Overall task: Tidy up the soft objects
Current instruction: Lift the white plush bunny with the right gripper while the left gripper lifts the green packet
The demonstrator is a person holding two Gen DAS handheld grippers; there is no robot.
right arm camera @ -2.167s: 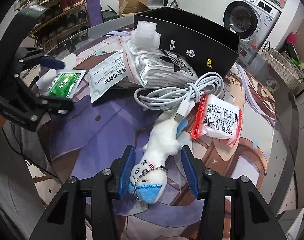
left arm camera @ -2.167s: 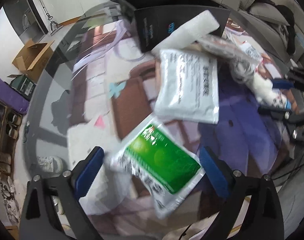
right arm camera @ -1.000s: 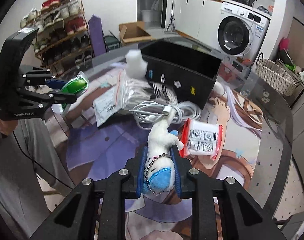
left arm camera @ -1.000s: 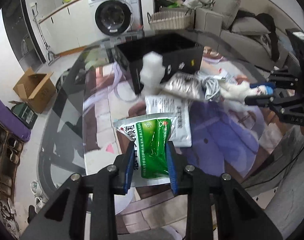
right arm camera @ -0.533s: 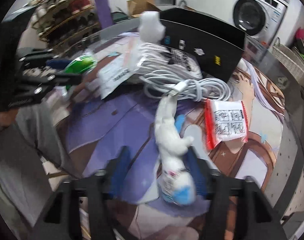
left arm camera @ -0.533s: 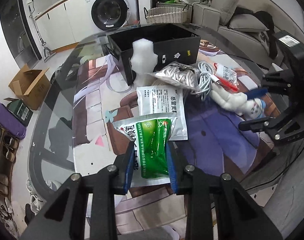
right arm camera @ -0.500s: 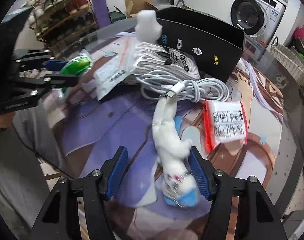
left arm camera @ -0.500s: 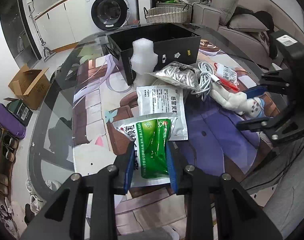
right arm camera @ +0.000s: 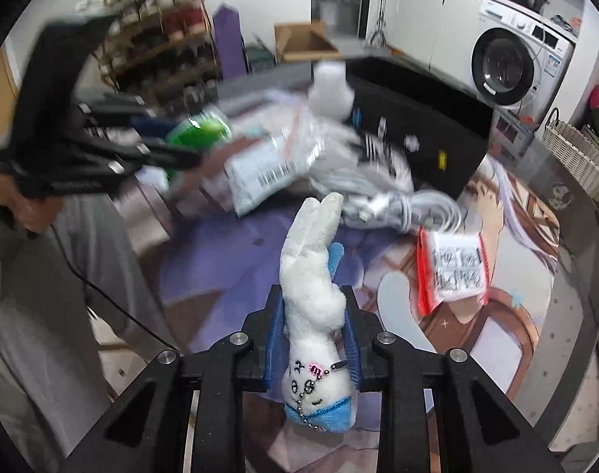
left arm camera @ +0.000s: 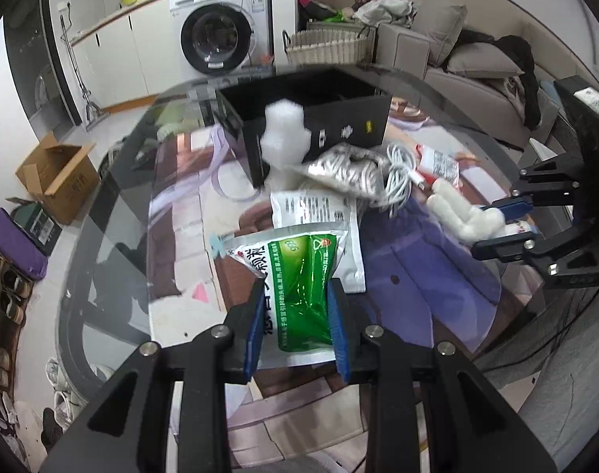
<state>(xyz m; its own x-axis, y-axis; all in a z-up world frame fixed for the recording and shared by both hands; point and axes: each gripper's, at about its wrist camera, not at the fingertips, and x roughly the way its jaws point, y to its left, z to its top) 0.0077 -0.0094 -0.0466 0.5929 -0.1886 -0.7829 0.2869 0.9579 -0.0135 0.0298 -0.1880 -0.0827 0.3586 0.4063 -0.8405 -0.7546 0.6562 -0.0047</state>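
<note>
Left wrist view: the left claw [left arm camera: 297, 325] was shut tight on a green packet [left arm camera: 299, 287], w/ the packet sticking out past its tips. Just ahead lay a white packet [left arm camera: 315, 220], then a foam lump [left arm camera: 283, 138] leaning on a black box [left arm camera: 339, 118]. Right wrist view: the right claw [right arm camera: 310, 335] was squeezed on a white bunny toy [right arm camera: 313, 276], ears pointing fwd. A cable [right arm camera: 410, 205] & a red packet [right arm camera: 453, 268] lay ahead, a bit to its right.
</note>
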